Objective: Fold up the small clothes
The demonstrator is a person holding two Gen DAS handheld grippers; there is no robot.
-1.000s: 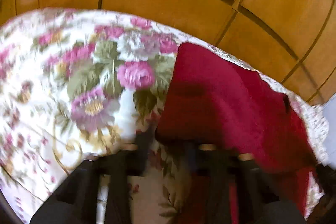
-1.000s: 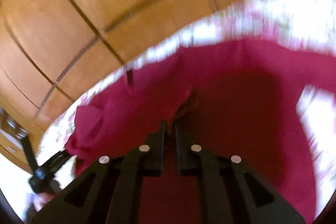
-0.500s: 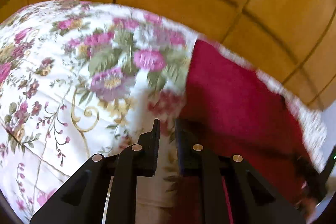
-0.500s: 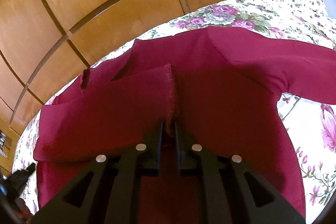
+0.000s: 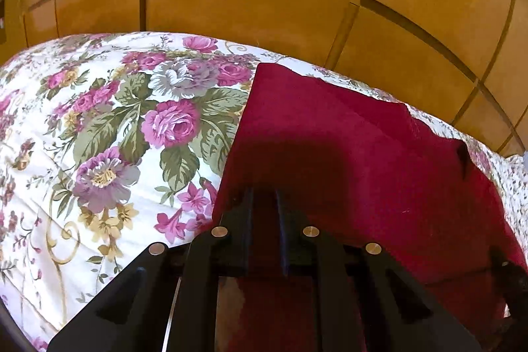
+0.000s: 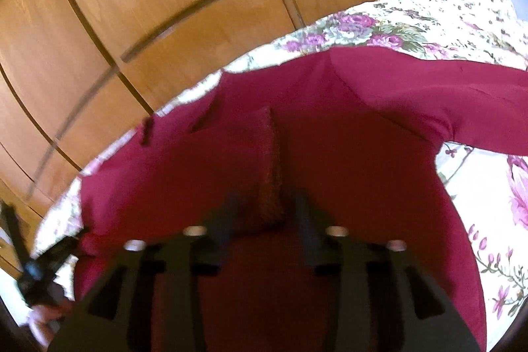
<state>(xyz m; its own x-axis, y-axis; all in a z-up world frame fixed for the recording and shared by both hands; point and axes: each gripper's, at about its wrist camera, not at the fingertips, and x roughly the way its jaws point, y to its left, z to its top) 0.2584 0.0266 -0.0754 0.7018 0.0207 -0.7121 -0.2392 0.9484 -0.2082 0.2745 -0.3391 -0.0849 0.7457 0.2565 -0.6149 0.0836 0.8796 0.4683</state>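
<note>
Dark red garment (image 6: pixel 346 154) lay flat on floral bedspread (image 5: pixel 99 137), one sleeve folded inward; right gripper (image 6: pixel 264 207) had just been opening, cuff between its parted jaws, released; left gripper (image 5: pixel 264 200) nearly closed, empty, above garment's edge; other sleeve judged next.

floral bedspread (image 5: pixel 99 154), wooden panelling (image 5: pixel 264 5)

Crimson garment (image 6: pixel 346 147) spread flat on floral bedspread (image 5: pixel 109 134), left side folded inward, sleeve extended right
</note>
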